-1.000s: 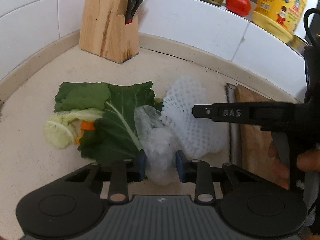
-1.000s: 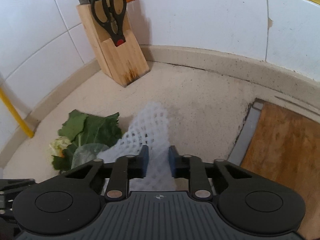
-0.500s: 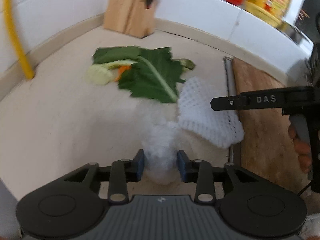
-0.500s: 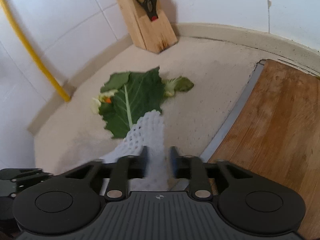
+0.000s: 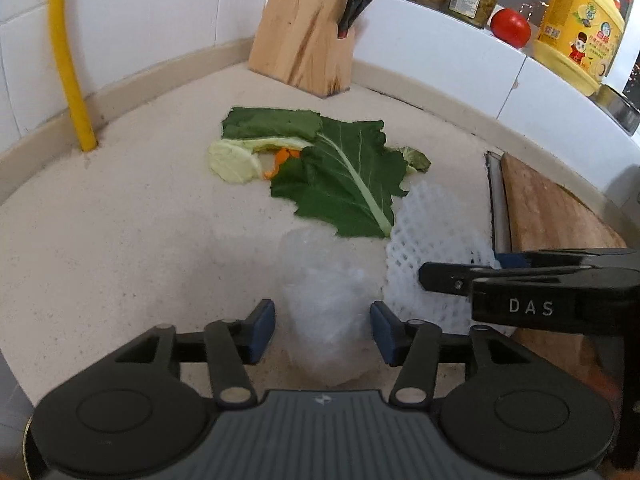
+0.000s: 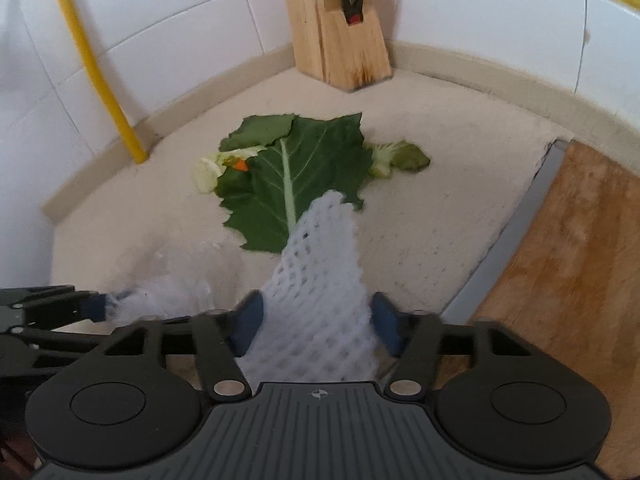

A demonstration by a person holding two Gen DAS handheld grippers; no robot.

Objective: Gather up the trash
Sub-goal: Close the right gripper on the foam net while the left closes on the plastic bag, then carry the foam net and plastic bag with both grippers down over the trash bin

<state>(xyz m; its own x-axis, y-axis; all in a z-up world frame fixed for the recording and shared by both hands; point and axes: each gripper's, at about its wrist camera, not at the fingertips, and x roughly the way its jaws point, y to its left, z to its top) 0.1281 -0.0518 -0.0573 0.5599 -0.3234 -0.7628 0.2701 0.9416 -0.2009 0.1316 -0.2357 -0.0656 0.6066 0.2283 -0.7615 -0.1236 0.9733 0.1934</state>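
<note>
A crumpled clear plastic bag (image 5: 326,312) lies between the open fingers of my left gripper (image 5: 322,330), near the counter's front edge. A white foam fruit net (image 6: 320,280) lies between the open fingers of my right gripper (image 6: 312,320); it also shows in the left wrist view (image 5: 436,240), with the right gripper (image 5: 460,276) over it. Green leaves (image 5: 340,176) with a pale stalk piece and an orange peel bit (image 5: 280,158) lie farther back on the counter; the leaves (image 6: 296,176) also show in the right wrist view.
A wooden knife block (image 5: 308,28) with scissors stands at the back. A yellow pipe (image 5: 66,56) rises at the left wall. A wooden cutting board (image 5: 552,216) lies at the right. Jars, a tomato (image 5: 510,27) and a yellow bottle (image 5: 576,24) stand on the ledge.
Both grippers have pulled back toward the counter's front, dragging the plastic bag and foam net away from the leaves. Both grippers have opened and let go of them.
</note>
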